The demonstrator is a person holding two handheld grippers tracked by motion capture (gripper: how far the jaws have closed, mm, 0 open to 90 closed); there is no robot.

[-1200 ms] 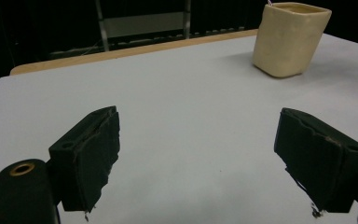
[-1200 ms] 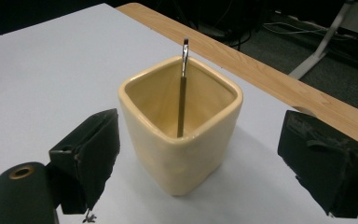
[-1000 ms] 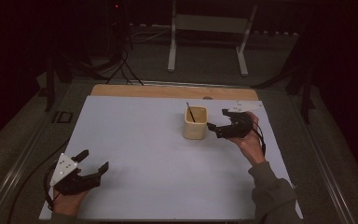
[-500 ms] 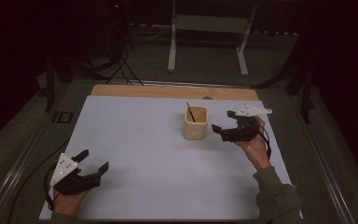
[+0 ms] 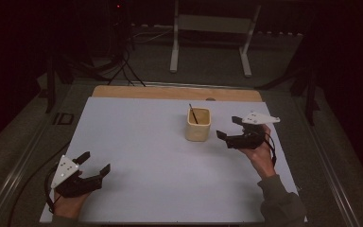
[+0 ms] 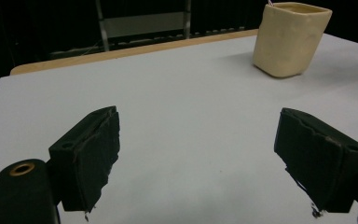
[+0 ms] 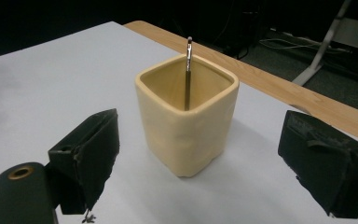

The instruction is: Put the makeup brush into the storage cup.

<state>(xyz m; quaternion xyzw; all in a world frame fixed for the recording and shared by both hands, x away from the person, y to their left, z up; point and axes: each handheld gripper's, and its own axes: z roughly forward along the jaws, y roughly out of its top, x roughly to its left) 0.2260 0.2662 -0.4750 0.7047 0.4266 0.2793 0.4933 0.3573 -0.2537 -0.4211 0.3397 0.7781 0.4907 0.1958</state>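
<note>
A cream square cup stands upright on the white table sheet, right of centre. A thin dark metal stick leans inside it, its tip above the rim. My right gripper is open just right of the cup, its jaws pointing at it and standing apart from it. My left gripper rests open near the front left corner, nothing between its jaws.
A wooden strip runs along the sheet's far edge. Beyond the table stand a metal frame and cables on the dark floor. A small dark object lies left of the sheet.
My right gripper has drawn back a little to the right and toward the front, away from the cup. The left gripper has stayed put.
</note>
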